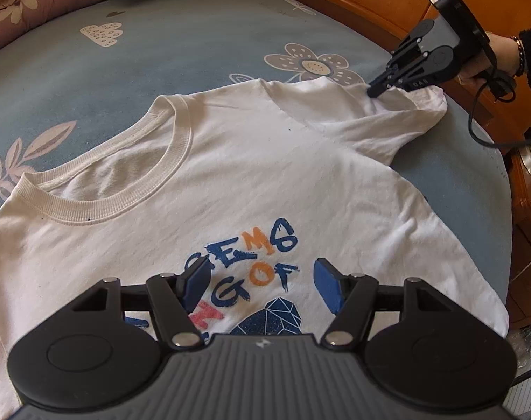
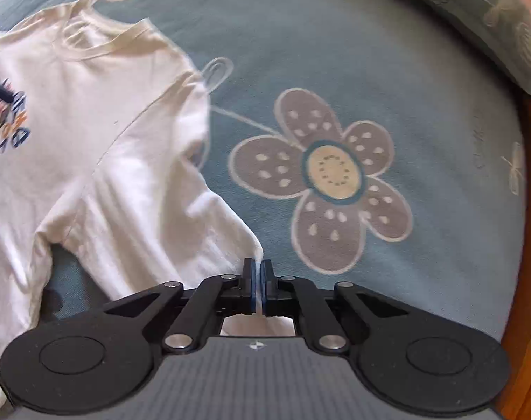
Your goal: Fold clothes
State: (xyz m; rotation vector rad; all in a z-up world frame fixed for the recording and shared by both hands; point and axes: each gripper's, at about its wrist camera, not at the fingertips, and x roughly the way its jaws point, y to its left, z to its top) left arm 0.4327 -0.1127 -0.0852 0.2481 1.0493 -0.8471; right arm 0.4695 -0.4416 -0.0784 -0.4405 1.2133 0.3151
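Pinching the sleeve (image 1: 398,112), your right hand-held gripper (image 1: 375,89) is clamped on the T-shirt (image 1: 230,182) lying flat on the bed (image 1: 160,52); the body runs leftward from it, and your left hand-held gripper (image 1: 261,285) hovers unclenched above the print.

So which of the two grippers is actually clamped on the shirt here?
The right gripper: it is shut on the white T-shirt's sleeve edge. The left gripper hangs open above the printed chest, gripping nothing.
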